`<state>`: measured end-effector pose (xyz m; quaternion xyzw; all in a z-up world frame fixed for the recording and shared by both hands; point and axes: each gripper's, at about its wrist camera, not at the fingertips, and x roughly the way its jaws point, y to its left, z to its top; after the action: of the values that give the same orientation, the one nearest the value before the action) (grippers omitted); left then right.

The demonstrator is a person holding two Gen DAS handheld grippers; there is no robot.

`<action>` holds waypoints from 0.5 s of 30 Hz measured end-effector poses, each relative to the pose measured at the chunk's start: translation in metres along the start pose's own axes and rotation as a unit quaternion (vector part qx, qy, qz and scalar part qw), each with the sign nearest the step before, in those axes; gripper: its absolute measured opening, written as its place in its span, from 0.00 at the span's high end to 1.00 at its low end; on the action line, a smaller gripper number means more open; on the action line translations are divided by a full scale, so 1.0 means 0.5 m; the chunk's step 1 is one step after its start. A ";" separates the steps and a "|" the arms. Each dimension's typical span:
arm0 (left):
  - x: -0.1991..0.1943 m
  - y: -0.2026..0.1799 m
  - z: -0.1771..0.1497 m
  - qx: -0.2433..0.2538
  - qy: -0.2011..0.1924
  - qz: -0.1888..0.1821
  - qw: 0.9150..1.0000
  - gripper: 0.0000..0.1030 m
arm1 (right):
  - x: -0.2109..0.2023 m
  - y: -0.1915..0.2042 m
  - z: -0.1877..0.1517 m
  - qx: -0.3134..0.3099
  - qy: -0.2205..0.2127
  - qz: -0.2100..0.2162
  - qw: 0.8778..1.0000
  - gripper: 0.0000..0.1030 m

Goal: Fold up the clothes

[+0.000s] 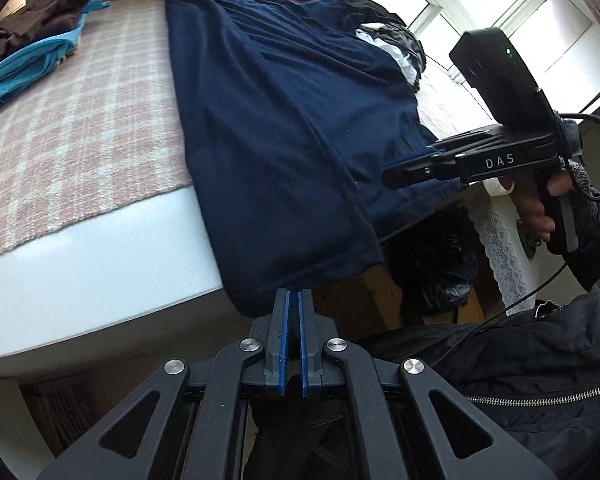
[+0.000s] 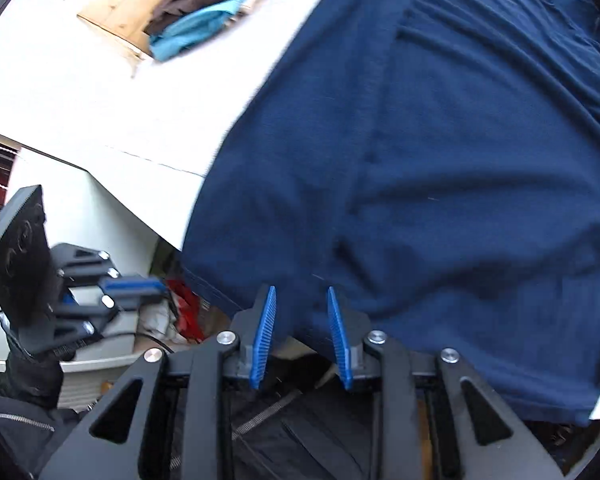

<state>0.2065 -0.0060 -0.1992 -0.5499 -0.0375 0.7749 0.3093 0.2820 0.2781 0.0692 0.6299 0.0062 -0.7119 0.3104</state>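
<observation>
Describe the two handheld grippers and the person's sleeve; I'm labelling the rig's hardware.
Both grippers are matte black with silver rivets and ribbed blue pads. The right gripper bears white "DAS" lettering, a black box with a green light, and a black cable. The left gripper looks alike. The sleeve is dark knit.

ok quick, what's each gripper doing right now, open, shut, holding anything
Left gripper: nearly shut, tips at the hem of the navy shirt; a grip cannot be told.
Right gripper: open, jaws apart at the shirt's hanging edge, holding nothing.
</observation>
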 end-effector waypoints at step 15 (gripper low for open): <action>0.046 -0.182 0.089 0.142 -0.002 -0.049 0.989 0.96 | -0.381 -0.342 -0.278 0.270 -0.139 -0.067 0.950 0.69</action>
<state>0.2029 0.0920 -0.1647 -0.4961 0.0456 0.7576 0.4217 0.3319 0.5544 0.1467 0.5832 -0.1877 -0.7864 0.0781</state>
